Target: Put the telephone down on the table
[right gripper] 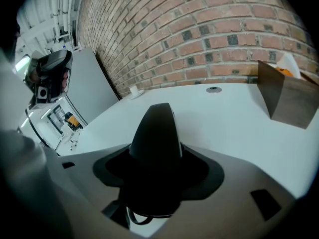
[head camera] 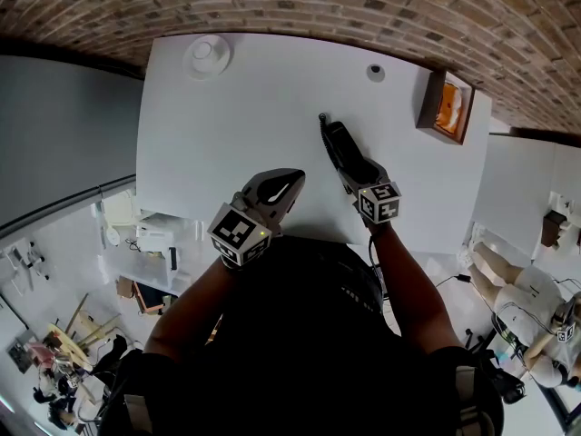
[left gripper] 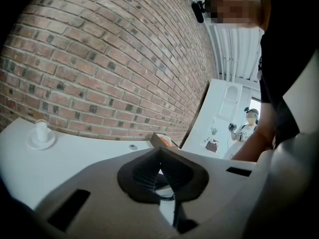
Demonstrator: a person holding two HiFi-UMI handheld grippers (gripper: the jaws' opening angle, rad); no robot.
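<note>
Phone black, held in right claw, jaws clenched on its sides; handset points away from the person, over the white surface, near the middle of the front edge; whether it touches the surface cannot be told; left claw near, to its left, jaws pressed together with nothing gripped; cup at far left corner; wooden box at far right, well apart from phone; brick wall behind.

We see a smooth, matt white table, a rough brick wall, a black telephone handset of faintly glossy plastic, and a brown wooden-looking box
</note>
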